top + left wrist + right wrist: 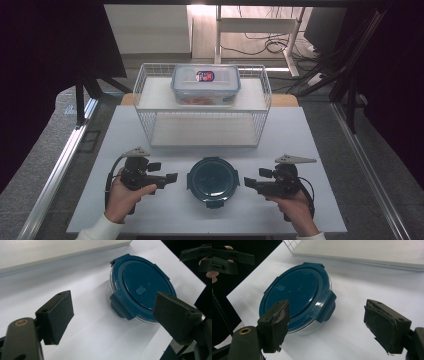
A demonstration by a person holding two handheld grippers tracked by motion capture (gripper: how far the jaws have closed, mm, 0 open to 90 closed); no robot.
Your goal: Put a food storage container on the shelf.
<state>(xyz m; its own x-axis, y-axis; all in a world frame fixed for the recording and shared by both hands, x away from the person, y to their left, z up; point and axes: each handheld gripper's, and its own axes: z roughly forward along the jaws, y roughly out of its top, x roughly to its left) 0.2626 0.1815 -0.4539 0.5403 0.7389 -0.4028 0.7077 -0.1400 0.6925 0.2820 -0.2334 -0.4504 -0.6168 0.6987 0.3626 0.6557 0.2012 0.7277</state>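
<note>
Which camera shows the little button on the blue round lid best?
The left gripper view: the button sits near the middle of the blue lid, close and sharp. The right gripper view shows it smaller, near the lid's far edge. In the high view the lid is far below, and the button is too small to tell.

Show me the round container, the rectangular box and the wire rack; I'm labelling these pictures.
round container (212, 181): high view, middle of its dark teal lid.
rectangular box (205, 83): high view, clear lid, just below the sticker.
wire rack (142, 80): high view, left side wall of the white mesh.
</note>
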